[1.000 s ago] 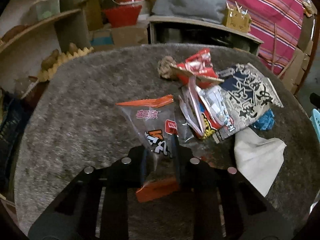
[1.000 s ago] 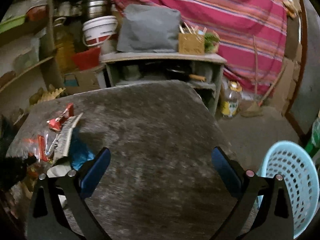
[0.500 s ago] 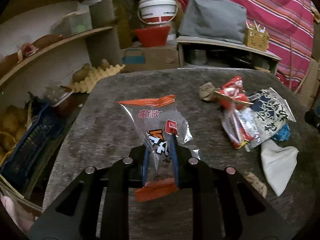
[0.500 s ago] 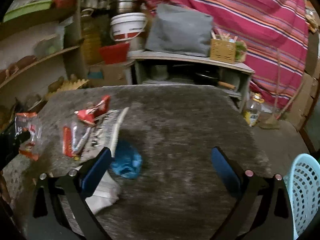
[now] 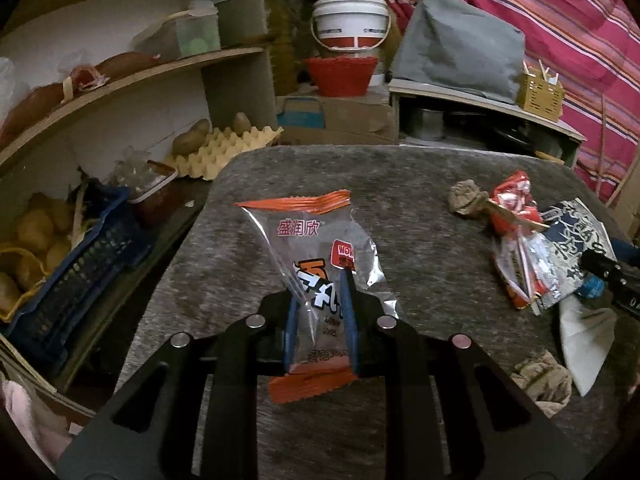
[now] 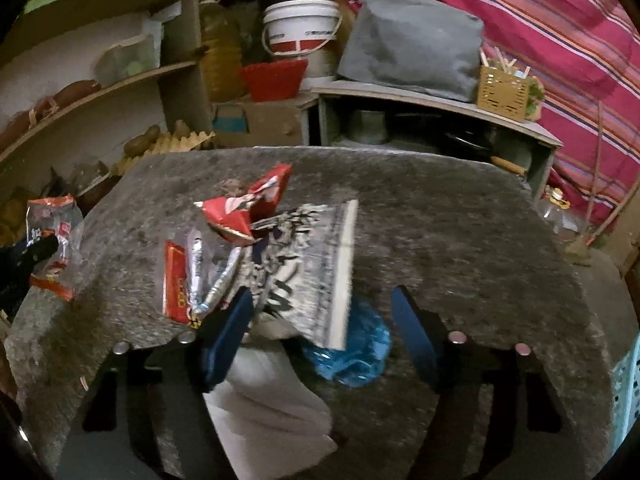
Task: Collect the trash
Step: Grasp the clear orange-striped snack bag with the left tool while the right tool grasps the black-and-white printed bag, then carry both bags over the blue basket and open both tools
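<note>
The left gripper (image 5: pixel 320 312) pinches a clear snack wrapper (image 5: pixel 316 264) with orange ends and holds it up over the gray table (image 5: pixel 420 184). The right gripper (image 6: pixel 320 332) is closing its jaws, and between them sit the corner of a black-and-white bag (image 6: pixel 308 264), a blue crumpled bag (image 6: pixel 352 356) and a white tissue (image 6: pixel 264 392). The pads do not press on anything yet. The thin bag could slide out, or the jaws might grab only the tissue below, because the trash lies in a loose heap. A red wrapper (image 6: pixel 248 208) on top could fall off. The right half of the table is bare, so there is room to move there. A light blue basket (image 6: pixel 628 392) waits just past the table's right edge. The left edge is close to shelves and an egg tray (image 5: pixel 224 148).
</note>
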`<state>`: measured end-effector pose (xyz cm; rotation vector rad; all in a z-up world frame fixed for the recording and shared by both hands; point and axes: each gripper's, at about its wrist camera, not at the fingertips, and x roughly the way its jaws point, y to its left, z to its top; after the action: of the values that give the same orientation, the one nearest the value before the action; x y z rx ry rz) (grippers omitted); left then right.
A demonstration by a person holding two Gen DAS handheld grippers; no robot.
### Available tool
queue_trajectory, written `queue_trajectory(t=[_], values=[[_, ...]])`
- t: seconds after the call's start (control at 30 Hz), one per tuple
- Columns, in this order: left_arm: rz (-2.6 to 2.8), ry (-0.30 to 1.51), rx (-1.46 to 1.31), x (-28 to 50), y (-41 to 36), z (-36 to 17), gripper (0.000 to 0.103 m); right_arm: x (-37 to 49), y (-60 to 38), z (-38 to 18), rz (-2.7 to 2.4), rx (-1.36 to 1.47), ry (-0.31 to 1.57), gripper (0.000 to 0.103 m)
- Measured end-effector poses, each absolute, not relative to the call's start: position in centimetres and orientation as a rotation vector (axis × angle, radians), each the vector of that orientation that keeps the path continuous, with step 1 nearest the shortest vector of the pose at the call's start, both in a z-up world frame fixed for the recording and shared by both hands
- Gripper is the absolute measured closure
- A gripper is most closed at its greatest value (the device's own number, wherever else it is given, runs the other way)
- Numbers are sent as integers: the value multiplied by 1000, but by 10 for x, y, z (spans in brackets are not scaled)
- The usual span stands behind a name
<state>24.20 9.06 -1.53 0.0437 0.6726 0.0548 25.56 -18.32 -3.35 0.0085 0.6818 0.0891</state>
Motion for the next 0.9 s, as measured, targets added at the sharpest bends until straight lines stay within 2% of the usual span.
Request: queue_trajectory(t=[0.03, 0.1, 0.13, 0.2, 0.23, 0.37, 0.6, 0.9], values=[[56, 674, 38, 242, 93, -16, 84, 257, -180, -35, 99, 7, 685, 44], [59, 676, 27, 243, 97, -15, 84, 259, -175, -37, 120, 1, 693, 58], [61, 675, 23, 243, 98, -16, 84, 260, -173, -39, 129, -4, 697, 60], [62, 672, 15, 243, 97, -14, 84, 260, -170, -41, 154, -11, 704, 74], [61, 671, 13, 242, 97, -14, 84, 259, -170, -41, 158, -8, 699, 78], [54, 657, 19, 239, 89, -10, 84, 243, -182, -24, 145, -5, 617, 82], [33, 634, 21, 231, 72, -1, 84, 213, -238, 7, 77, 96, 520, 83], [-12, 621, 35, 223, 45, 5, 84, 188, -306, 14, -45, 145, 524, 83]])
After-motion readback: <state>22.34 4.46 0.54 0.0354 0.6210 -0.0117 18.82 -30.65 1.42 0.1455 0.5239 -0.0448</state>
